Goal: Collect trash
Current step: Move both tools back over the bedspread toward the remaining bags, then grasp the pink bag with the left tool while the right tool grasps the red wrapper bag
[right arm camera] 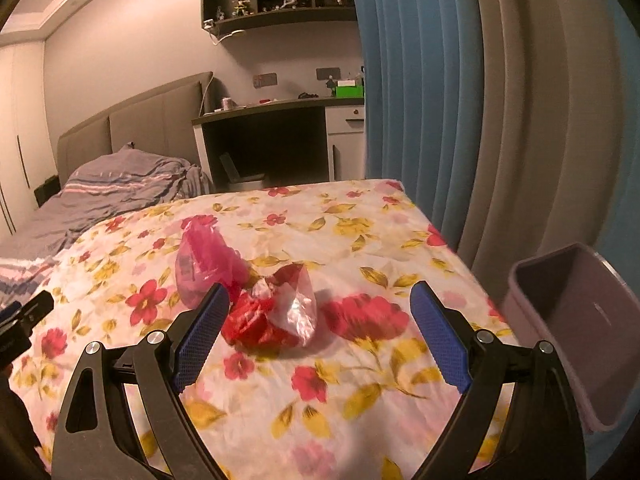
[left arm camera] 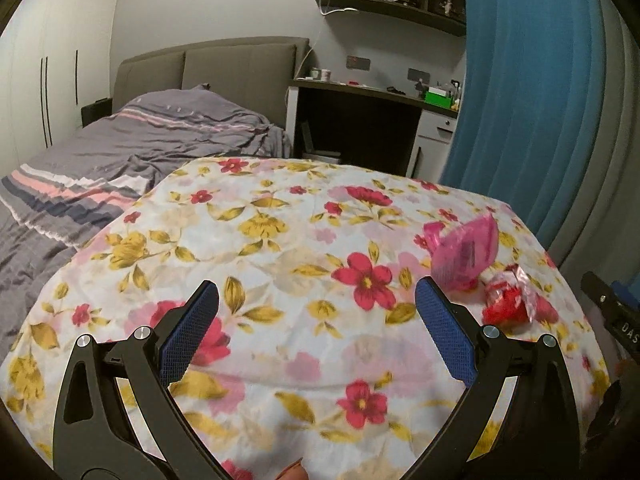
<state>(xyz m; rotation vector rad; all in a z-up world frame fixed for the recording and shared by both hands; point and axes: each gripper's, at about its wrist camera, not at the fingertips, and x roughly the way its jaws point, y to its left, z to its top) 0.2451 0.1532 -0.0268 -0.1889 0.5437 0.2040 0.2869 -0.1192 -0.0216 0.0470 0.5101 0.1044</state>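
A pink plastic bag (right arm camera: 204,264) and a crumpled red and silver wrapper (right arm camera: 272,312) lie together on the floral cloth (right arm camera: 360,248) over the table. My right gripper (right arm camera: 320,300) is open and empty, its left finger just in front of the two pieces. In the left wrist view the pink bag (left arm camera: 466,254) and the red wrapper (left arm camera: 506,300) lie to the right of my left gripper (left arm camera: 317,294), which is open and empty above the cloth (left arm camera: 280,232).
A purple bin (right arm camera: 576,320) stands at the table's right edge. Blue and grey curtains (right arm camera: 440,120) hang to the right. A bed with grey bedding (left arm camera: 100,152) is on the left, a desk (left arm camera: 360,120) behind.
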